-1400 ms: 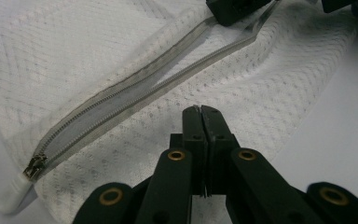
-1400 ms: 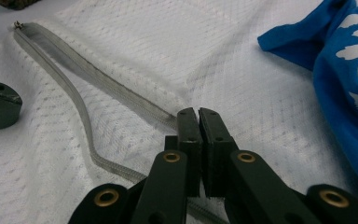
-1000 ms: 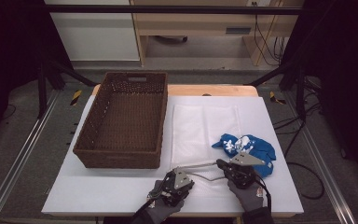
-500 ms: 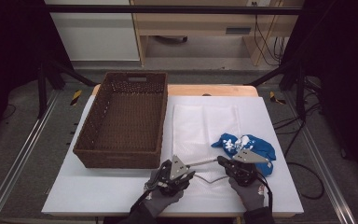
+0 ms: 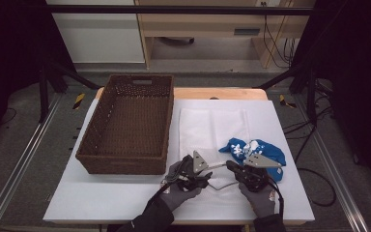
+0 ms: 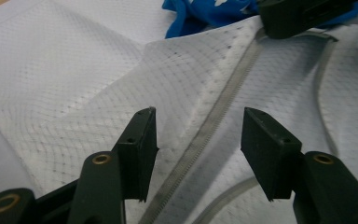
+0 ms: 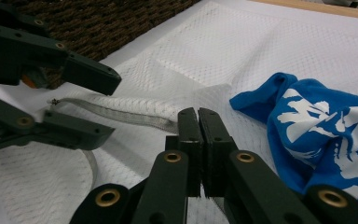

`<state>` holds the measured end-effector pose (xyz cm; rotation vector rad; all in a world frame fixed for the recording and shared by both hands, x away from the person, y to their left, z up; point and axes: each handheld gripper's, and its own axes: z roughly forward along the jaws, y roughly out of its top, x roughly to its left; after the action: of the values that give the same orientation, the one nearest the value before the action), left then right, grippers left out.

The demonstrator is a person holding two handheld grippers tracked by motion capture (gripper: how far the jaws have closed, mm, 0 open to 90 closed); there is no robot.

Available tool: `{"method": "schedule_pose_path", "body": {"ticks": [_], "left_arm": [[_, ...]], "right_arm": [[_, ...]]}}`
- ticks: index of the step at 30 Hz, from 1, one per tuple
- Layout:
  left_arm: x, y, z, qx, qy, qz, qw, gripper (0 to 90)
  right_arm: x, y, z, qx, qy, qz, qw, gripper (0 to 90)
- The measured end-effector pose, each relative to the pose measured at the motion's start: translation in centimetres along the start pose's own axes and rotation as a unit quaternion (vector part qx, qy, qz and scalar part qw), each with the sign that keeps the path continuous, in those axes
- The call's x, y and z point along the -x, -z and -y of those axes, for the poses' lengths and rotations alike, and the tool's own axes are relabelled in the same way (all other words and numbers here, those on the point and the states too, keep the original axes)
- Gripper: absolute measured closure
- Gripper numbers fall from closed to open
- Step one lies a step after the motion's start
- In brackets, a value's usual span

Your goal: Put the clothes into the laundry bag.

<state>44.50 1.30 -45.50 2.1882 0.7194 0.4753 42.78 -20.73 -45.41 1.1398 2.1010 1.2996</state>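
White table (image 5: pixel 101 203) carries everything. Brown wicker basket (image 5: pixel 125 125) sits on its left half, empty as far as its floor shows, so probably the drop-off for later.

White mesh laundry bag (image 5: pixel 212 125) lies flat right of the basket, running from mid-table to the near edge, zipper end toward the person, which puts the opening in reach of both tools. Blue printed garment (image 5: pixel 253 152) lies crumpled on the bag's right side, just beyond the right gripper; likely what gets loaded.

Right gripper (image 7: pixel 198 128): jaws pressed together on the bag's zipper band (image 7: pixel 121 114), lifting that edge off the table. Reads as an anchor so the mouth can be pulled open.

Left gripper (image 6: pixel 198 140): jaws apart, one on each side of the zipper line, nothing gripped. Judging by that, lining up to bite the same edge.

Unclear:
- Whether the zipper is open or shut; no slider made out.
- Bag's near edge is covered by hands and tools in the high view.
- Garment runs off the frame edge in both gripper views.
- Basket's near inner wall is hidden.
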Motion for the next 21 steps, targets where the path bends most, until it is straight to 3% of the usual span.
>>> {"method": "schedule_pose_path", "body": {"ticks": [2,5,9,12,17,20,21], "left_arm": [[-0.1,-0.2,0.0,-0.003,0.0,-0.004,1.0,49.9],[0.0,-0.8,0.0,-0.015,-0.004,-0.011,0.9998,66.0],[-0.1,-0.7,0.0,-0.01,0.003,-0.003,0.9999,84.5],[-0.4,-0.4,0.0,-0.004,0.006,0.004,1.0,86.7],[-0.8,0.3,-0.1,0.009,0.013,0.007,0.9999,87.0],[-0.9,0.4,-0.1,0.012,0.015,0.005,0.9998,87.0],[-0.9,0.4,-0.2,0.017,0.021,0.007,0.9996,86.9]], "right_arm": [[0.0,0.0,0.0,-0.001,0.0,-0.001,1.0,88.8],[-0.1,-0.1,0.0,-0.004,0.002,-0.003,1.0,88.8],[-0.2,-0.1,0.1,-0.006,0.003,-0.003,1.0,88.6],[-0.3,-0.2,0.2,-0.008,0.004,-0.001,1.0,87.3],[-0.6,0.6,0.3,0.004,0.004,-0.008,1.0,75.3],[-0.9,1.1,0.7,0.002,0.007,-0.012,0.9999,76.2],[-1.2,1.5,1.4,-0.006,0.007,-0.021,0.9997,81.1]]}}
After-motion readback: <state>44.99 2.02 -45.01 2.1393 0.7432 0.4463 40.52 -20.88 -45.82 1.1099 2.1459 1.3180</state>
